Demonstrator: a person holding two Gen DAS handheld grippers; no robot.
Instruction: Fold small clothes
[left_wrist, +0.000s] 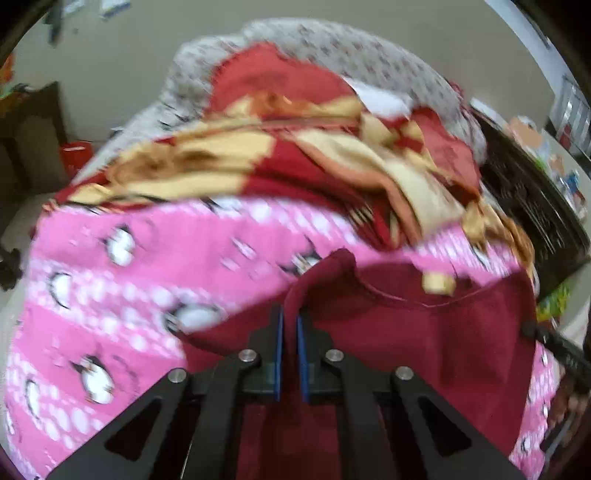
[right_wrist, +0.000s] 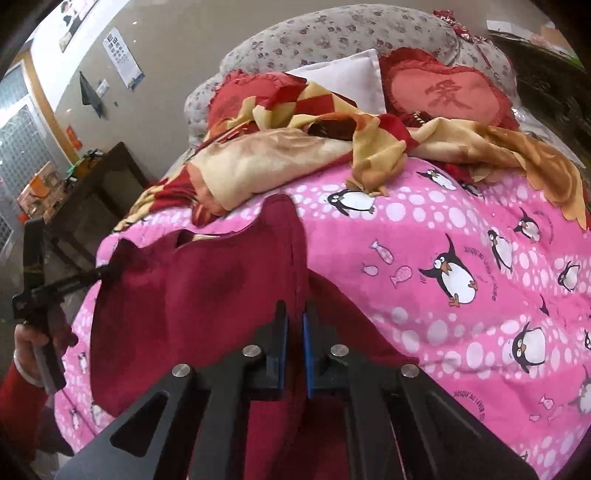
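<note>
A small dark red garment (right_wrist: 192, 288) lies spread over a pink penguin-print quilt (right_wrist: 461, 280) on a bed. My right gripper (right_wrist: 294, 314) is shut on the garment's right shoulder edge, with cloth rising between its blue pads. My left gripper (left_wrist: 290, 314) is shut on the garment (left_wrist: 424, 332) at its other shoulder, next to the neckline. The left gripper also shows in the right wrist view (right_wrist: 107, 271), pinching the garment's far left corner. The left wrist view is blurred by motion.
A crumpled red and cream blanket (right_wrist: 295, 147) lies across the bed behind the garment. Red heart cushions (right_wrist: 443, 88) and a white pillow (right_wrist: 343, 74) lean on a floral headboard (right_wrist: 332, 33). A dark wooden table (right_wrist: 96, 192) stands left of the bed.
</note>
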